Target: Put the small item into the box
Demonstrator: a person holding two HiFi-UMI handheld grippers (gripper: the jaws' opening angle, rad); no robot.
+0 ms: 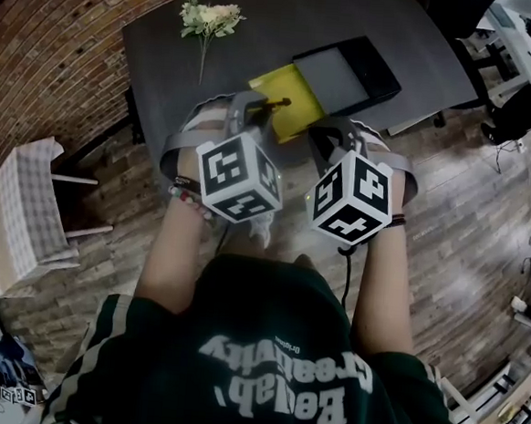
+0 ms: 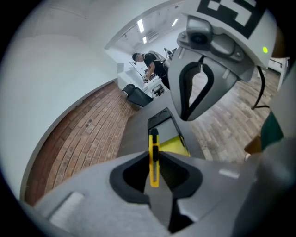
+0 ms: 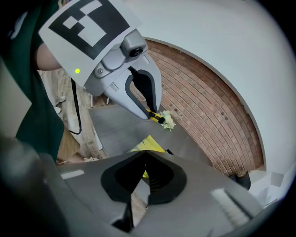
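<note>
Utility knife [image 2: 153, 143] sits pinched lengthwise in the left gripper [image 2: 154, 162], its far end pointing at the open yellow box [image 2: 175, 146] just ahead, while the right gripper [image 3: 143, 159] beside it is closed and empty.

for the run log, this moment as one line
left tongs: shut on yellow knife | right tongs: shut, empty | box: open on table

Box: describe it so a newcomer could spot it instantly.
In the head view, the dark table fills the top of the picture. Toward its right lies the box, a flat black sleeve with a yellow tray slid out toward the person. Its only neighbour on the table is a bunch of flowers, at the left.
</note>
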